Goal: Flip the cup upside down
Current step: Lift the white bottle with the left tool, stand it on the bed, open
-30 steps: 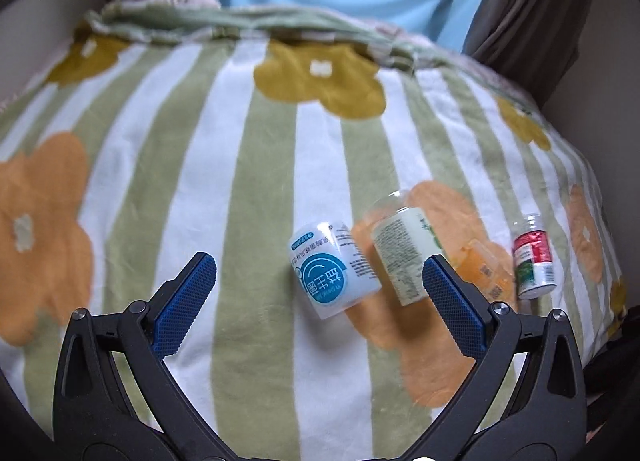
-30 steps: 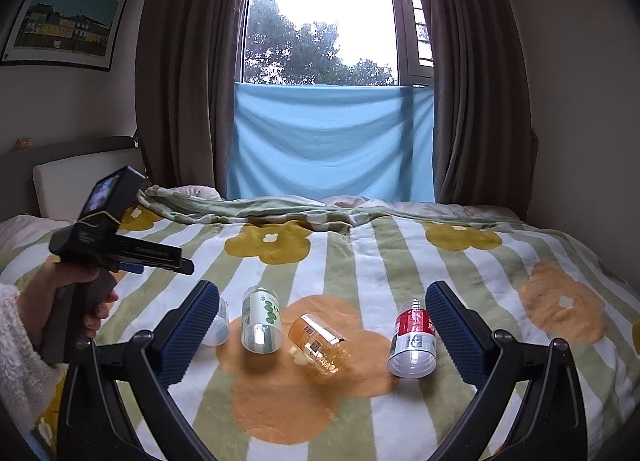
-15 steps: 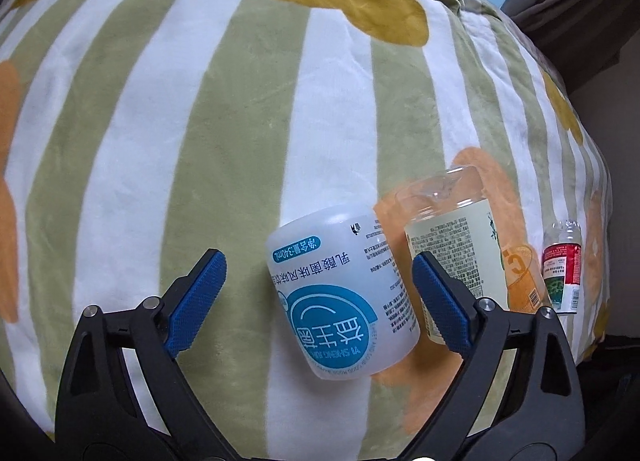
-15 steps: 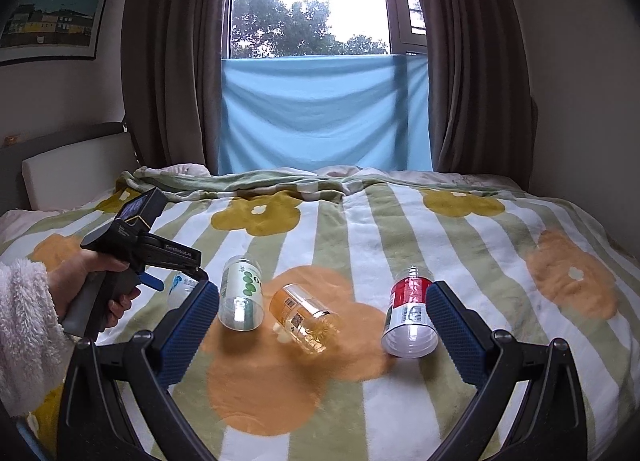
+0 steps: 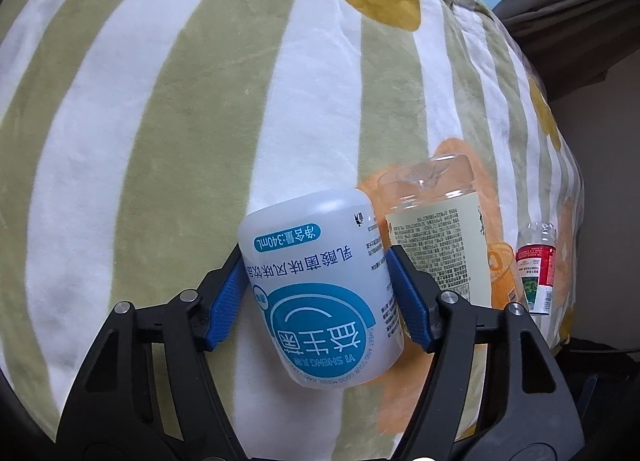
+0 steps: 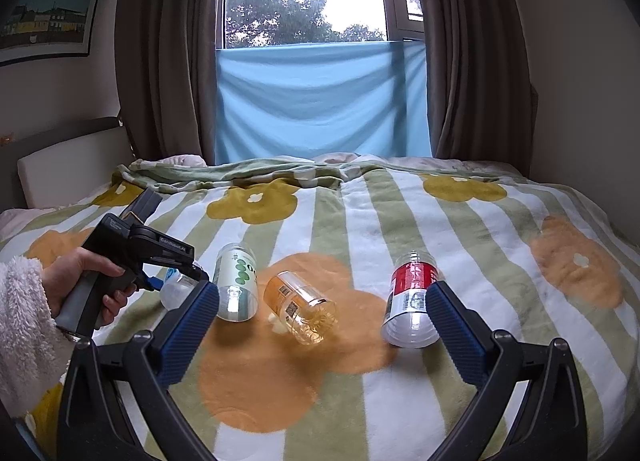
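A white cup with a blue label [image 5: 320,285] lies on its side on the striped blanket [image 5: 160,121]. My left gripper [image 5: 318,297] is shut on it, a blue pad pressed on each side. In the right wrist view the same cup [image 6: 174,287] shows partly behind the left gripper [image 6: 176,275], which a hand [image 6: 86,273] holds. Right beside it lies a clear cup with a green label [image 5: 436,237] [image 6: 237,281]. An orange cup [image 6: 300,307] and a red-labelled cup [image 6: 410,301] also lie on their sides. My right gripper [image 6: 322,331] hovers open above the blanket, holding nothing.
The blanket [image 6: 400,221] covers a bed, bunched in folds at its far edge [image 6: 240,171]. Brown curtains [image 6: 168,61] and a blue cloth [image 6: 320,101] hang behind by the window. A headboard [image 6: 60,165] stands at the left. The bed's right edge falls away near the wall [image 6: 620,233].
My left gripper moved down and forward to the white cup and shut its pads on it. The right gripper dipped slightly closer to the bed and stays open.
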`<control>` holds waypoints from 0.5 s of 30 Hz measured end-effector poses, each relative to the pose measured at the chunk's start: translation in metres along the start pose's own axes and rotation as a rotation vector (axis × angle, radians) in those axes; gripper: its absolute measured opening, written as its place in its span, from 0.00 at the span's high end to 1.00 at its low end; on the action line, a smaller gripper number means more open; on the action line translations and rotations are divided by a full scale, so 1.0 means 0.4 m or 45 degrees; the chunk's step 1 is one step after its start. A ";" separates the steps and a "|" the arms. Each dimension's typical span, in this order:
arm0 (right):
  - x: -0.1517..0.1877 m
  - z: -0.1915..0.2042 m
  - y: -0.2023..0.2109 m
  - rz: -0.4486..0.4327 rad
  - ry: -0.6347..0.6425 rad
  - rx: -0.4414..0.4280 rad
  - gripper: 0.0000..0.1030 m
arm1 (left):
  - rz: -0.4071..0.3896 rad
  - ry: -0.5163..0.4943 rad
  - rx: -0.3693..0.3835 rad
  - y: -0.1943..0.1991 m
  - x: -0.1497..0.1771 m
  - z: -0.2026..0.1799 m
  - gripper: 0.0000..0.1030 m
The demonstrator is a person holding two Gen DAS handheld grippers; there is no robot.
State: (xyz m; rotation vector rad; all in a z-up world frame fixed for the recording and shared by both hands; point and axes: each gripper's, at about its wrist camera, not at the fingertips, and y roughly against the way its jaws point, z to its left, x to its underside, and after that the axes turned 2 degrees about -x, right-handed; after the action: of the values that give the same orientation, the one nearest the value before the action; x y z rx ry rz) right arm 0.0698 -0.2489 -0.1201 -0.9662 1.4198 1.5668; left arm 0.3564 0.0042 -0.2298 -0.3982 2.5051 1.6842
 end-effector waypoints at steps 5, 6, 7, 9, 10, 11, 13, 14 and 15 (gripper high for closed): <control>-0.005 0.006 0.015 -0.025 0.006 -0.006 0.00 | -0.003 -0.018 0.049 0.049 0.034 -0.013 0.36; -0.007 0.008 0.020 -0.030 0.007 -0.006 0.00 | -0.004 -0.034 0.056 0.064 0.046 -0.022 0.36; -0.008 0.009 0.025 -0.036 0.007 -0.008 0.00 | -0.003 -0.050 0.064 0.077 0.059 -0.032 0.36; -0.011 0.009 0.037 -0.049 0.003 -0.008 0.00 | 0.013 -0.098 0.089 0.105 0.102 -0.057 0.36; -0.012 0.008 0.042 -0.054 0.001 -0.008 0.00 | 0.028 -0.125 0.099 0.115 0.128 -0.071 0.36; -0.013 0.006 0.048 -0.060 -0.003 -0.007 0.00 | 0.043 -0.150 0.105 0.122 0.153 -0.084 0.36; -0.013 0.002 0.061 -0.068 -0.012 -0.002 0.00 | 0.075 -0.217 0.103 0.130 0.212 -0.119 0.36; -0.014 -0.002 0.066 -0.071 -0.017 0.002 0.00 | 0.093 -0.254 0.104 0.129 0.244 -0.138 0.36; -0.014 -0.006 0.072 -0.074 -0.023 0.006 0.00 | 0.112 -0.285 0.108 0.124 0.272 -0.156 0.36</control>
State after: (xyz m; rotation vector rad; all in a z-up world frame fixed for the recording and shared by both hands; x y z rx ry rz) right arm 0.0456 -0.2534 -0.1041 -0.9798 1.3706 1.5254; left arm 0.2426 -0.0530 -0.1858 -0.0868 2.4499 1.5483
